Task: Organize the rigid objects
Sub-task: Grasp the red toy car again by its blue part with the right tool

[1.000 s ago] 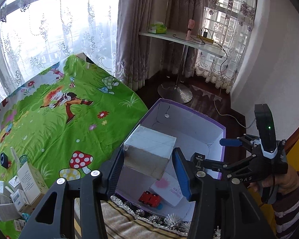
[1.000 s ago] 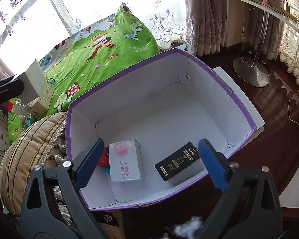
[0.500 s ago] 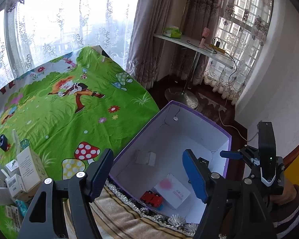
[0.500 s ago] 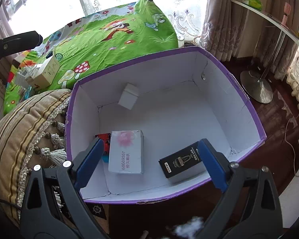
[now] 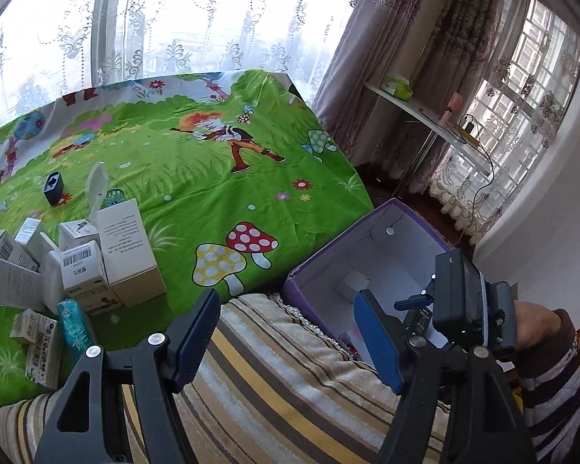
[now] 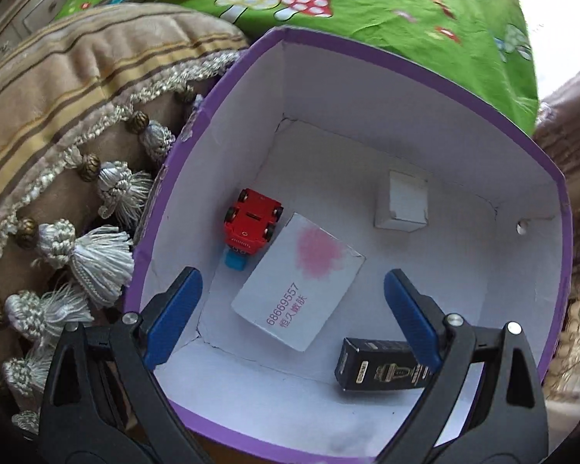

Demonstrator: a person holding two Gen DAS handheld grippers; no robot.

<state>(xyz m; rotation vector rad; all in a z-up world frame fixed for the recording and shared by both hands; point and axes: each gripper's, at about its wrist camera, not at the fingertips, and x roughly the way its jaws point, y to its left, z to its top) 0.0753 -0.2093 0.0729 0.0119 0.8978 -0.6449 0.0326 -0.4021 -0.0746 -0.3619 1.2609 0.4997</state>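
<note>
1. The left gripper (image 5: pixel 286 332) is empty, fingers spread, over the striped cushion (image 5: pixel 274 379). Steer it to the heap of small cartons (image 5: pixel 77 263) on the green cartoon sheet (image 5: pixel 197 178).
2. Take the tall white carton (image 5: pixel 129 251) first; it stands clear at the heap's edge, so it probably lifts cleanly.
3. The right gripper (image 6: pixel 292 315) hangs released over the purple box (image 6: pixel 562 201), which holds a red toy car (image 6: pixel 251 220), a pink-printed carton (image 6: pixel 299 290), a black carton (image 6: pixel 375 365) and a small white box (image 6: pixel 402 203).
4. Drop newcomers into the bare corners.
</note>
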